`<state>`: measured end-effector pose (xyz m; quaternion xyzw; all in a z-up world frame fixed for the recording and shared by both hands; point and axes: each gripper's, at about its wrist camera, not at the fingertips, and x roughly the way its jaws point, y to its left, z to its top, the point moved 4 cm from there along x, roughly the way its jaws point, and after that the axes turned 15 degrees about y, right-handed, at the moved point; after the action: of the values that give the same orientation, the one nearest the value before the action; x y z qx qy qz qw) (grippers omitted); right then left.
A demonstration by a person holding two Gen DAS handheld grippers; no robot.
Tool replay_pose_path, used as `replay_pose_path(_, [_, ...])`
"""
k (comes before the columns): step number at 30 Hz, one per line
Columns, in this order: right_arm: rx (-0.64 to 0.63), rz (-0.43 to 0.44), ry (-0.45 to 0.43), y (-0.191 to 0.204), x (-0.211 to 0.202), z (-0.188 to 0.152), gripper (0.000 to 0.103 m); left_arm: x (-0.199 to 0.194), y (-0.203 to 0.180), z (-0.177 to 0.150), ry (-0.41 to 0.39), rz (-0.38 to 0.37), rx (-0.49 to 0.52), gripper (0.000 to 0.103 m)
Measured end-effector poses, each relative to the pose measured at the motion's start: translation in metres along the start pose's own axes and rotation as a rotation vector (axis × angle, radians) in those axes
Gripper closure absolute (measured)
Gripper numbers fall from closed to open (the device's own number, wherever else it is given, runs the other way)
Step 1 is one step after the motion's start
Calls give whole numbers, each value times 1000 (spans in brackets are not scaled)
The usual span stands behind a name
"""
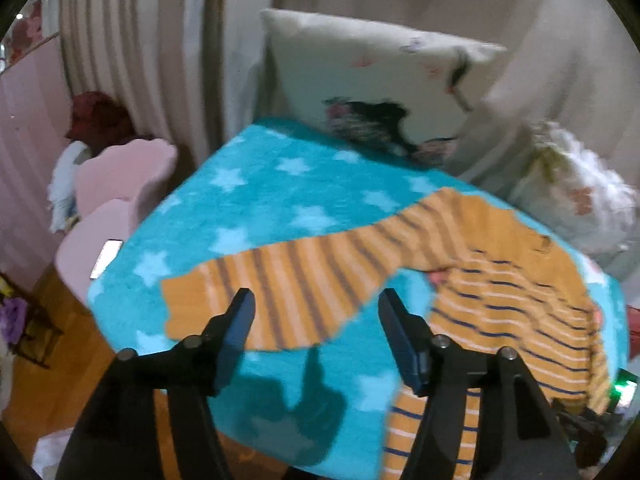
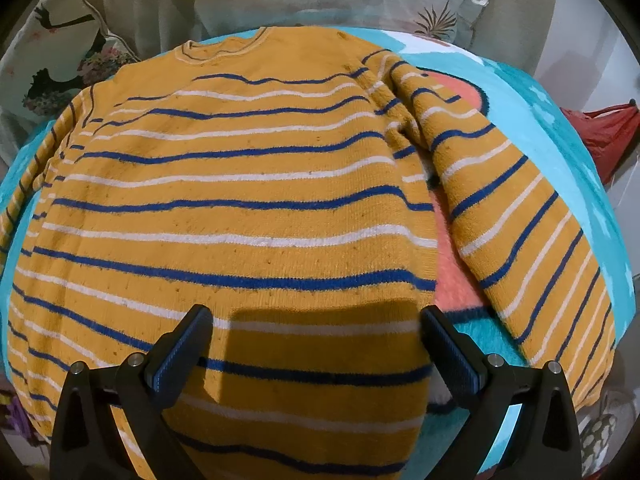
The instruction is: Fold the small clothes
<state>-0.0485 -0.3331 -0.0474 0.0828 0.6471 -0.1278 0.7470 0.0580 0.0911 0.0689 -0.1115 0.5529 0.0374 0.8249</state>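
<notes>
Sweater (image 2: 240, 208) lies flat on the star blanket (image 1: 256, 200), both the left gripper (image 1: 316, 312) and right gripper (image 2: 316, 332) hovering wide-jawed and empty; gripping one knit layer could drag and bunch it.

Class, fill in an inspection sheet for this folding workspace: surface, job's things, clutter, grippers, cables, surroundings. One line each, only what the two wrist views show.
Surface: turquoise star blanket, with a pink patch showing in the right wrist view.
Job's things: striped sweater lying flat, both sleeves spread out, unfolded.
Clutter: floral pillow at the far edge; a phone-like item beside the blanket, blurred.
Grippers: left gripper open over a sleeve; right gripper open over the hem.
Cables: nothing seen.
Surroundings: curtain, pink chair, wooden floor.
</notes>
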Motion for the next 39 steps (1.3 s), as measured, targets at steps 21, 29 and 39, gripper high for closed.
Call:
replay_pose_path(21, [-23, -20, -151, -32, -105, -22, 9, -159, -96, -81, -335, -53, 147, 0])
replay_pose_path(29, [-8, 13, -36, -44, -84, -67, 13, -146, -163, -119, -285, -99, 262, 0])
replay_pose_path(39, [-41, 4, -165, -23, -106, -64, 13, -120, -194, -147, -187, -47, 421, 0])
